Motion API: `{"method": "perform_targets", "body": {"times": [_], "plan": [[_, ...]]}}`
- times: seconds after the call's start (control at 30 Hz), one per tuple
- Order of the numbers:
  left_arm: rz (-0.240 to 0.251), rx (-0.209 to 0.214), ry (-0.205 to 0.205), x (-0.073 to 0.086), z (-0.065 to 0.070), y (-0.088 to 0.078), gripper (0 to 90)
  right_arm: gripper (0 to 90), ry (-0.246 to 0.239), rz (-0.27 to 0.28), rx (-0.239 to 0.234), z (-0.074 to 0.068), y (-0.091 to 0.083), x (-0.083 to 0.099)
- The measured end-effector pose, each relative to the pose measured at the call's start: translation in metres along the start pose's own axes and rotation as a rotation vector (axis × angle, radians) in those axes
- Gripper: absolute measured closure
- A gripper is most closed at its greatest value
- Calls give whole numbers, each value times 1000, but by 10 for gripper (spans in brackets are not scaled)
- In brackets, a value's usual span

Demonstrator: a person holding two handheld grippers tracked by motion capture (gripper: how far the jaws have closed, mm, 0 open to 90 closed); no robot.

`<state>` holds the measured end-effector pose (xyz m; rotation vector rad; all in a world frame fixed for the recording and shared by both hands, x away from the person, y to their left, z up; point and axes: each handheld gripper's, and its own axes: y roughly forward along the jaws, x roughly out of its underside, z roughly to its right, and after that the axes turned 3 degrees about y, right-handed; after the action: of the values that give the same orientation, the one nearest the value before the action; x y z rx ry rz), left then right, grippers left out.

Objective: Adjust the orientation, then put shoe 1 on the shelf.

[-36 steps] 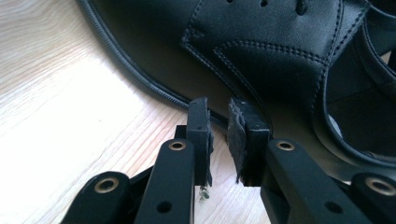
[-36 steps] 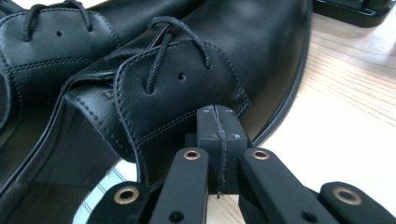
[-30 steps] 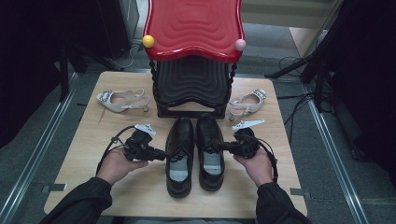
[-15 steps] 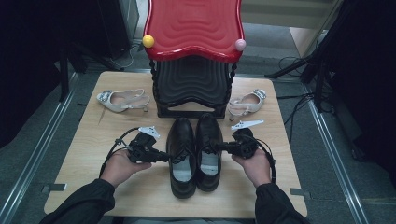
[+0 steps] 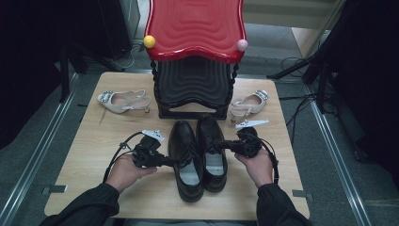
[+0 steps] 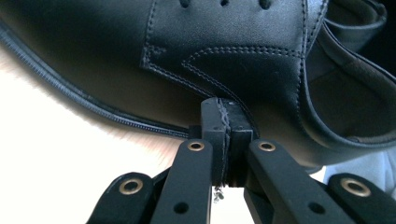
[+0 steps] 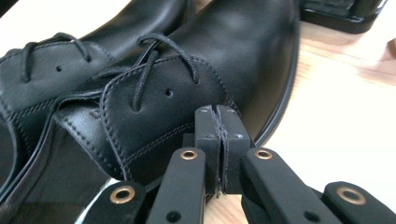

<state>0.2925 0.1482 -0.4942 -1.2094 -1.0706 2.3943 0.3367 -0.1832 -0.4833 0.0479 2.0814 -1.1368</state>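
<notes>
Two glossy black leather lace-up shoes [image 5: 197, 153] sit mid-frame on the pale wooden table [image 5: 94, 136]. The left tongs [image 6: 226, 140] and right tongs [image 7: 217, 140] are both pressed together, tips against stitched shoe sides.

A light wooden table [image 5: 94, 141] stands on grey floor [image 5: 42, 117], dark curtains [image 5: 33, 47] flanking it.

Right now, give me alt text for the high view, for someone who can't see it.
Two black dress shoes lie side by side on a wooden table, with shut left tongs and right tongs at their outer sides. Behind stand stacked stools and two beige slingback heels.
</notes>
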Motion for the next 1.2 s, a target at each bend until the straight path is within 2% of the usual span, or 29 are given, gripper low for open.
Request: {"method": "perform_targets", "body": {"times": [0.1, 0.13, 0.23, 0.33, 0.43, 0.6, 0.83, 1.13, 1.2], "plan": [[6, 24, 6, -1, 5, 6, 900, 893, 8, 9, 21, 2, -1, -1], [8, 30, 19, -2, 7, 9, 900, 892, 9, 14, 25, 3, -1, -1], [8, 32, 36, -2, 11, 11, 900, 881, 21, 24, 29, 7, -2, -2], [-1, 35, 32, -1, 10, 9, 899, 859, 15, 28, 34, 9, -3, -2], [-18, 14, 39, -1, 11, 6, 887, 838, 12, 27, 38, 10, -4, -3], [27, -7, 30, -1, 12, -3, 862, 812, 13, 38, 33, 14, -9, -5], [57, -42, 23, 3, 12, -16, 760, 757, 19, 56, 23, 15, -15, -9], [86, -50, 10, 7, 9, -26, 635, 711, 18, 54, -1, 9, -20, -9], [85, -75, 14, 7, 8, -27, 593, 681, 19, 46, -15, 6, -22, -8]]}}
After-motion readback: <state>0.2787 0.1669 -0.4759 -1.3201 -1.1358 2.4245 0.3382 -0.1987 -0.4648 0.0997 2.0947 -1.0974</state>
